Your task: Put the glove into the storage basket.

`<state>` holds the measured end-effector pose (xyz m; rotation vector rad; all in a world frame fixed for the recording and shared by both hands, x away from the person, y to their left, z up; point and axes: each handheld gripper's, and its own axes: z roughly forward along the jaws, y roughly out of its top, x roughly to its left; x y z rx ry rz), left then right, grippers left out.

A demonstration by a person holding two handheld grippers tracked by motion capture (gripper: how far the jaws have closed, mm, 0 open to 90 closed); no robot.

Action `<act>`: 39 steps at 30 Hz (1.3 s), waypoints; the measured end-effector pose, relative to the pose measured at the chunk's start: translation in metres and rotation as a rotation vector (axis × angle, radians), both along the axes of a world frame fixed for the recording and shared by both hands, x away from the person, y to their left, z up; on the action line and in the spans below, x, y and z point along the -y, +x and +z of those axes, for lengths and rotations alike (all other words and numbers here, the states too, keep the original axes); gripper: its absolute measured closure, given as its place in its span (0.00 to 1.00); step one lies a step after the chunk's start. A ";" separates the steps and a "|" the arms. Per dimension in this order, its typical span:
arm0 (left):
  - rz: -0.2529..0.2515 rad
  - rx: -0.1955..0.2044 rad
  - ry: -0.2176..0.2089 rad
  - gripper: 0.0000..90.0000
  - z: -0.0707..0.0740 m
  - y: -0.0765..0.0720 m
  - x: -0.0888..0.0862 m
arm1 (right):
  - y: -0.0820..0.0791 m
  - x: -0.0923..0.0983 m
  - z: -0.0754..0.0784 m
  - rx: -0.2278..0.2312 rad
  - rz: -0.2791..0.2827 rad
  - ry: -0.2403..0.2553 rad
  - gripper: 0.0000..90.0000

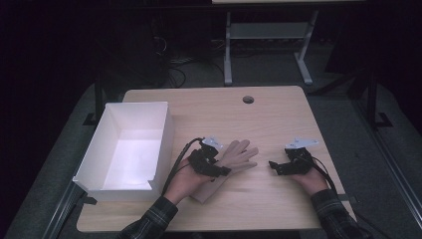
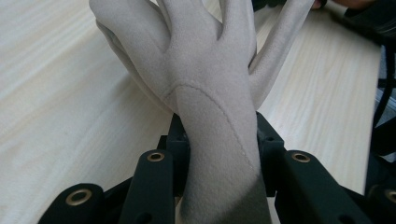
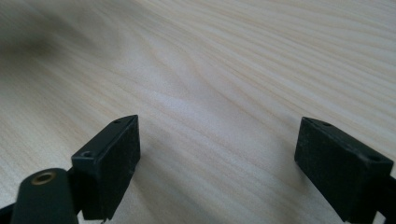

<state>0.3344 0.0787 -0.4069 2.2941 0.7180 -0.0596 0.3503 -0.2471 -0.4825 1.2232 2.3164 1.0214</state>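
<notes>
Plaid-sleeved forearms enter the high view from six o'clock, each hand carrying a black gripper over a pale wooden table (image 1: pixel 268 107). At about seven o'clock from the table's middle, the left gripper (image 1: pixel 219 168) has its jaws closed on the cuff end of a beige glove (image 1: pixel 234 159), whose fingers fan out toward one o'clock. At nine o'clock an open white box (image 1: pixel 112 177) sits just beside the left hand, probably where the glove is headed. At three o'clock the right gripper (image 1: pixel 272 165) hovers, well apart from the glove.

Black jaws rise from six o'clock in the left gripper view, pressing the glove (image 2: pixel 205 93) at its narrow wrist from both sides, a sensible place to pinch since the fabric bunches there. Its fingers hang toward twelve o'clock, above the wood grain.

Spread pads (image 3: pixel 112 163) at seven and four o'clock frame the right gripper view, with nothing between them but bare table (image 3: pixel 224 70); this gripper seems to be waiting its turn.
</notes>
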 end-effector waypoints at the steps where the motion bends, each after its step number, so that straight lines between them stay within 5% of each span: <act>1: 0.003 0.004 0.001 0.74 0.005 0.000 0.000 | 0.000 0.000 0.000 0.000 0.000 0.000 0.15; 25: 0.024 0.030 -0.004 0.74 0.082 0.018 -0.023 | 0.000 0.000 0.000 0.000 0.000 0.000 0.15; 39: 0.090 0.055 -0.002 0.74 0.111 0.029 -0.064 | 0.000 0.000 0.000 0.000 0.000 0.000 0.15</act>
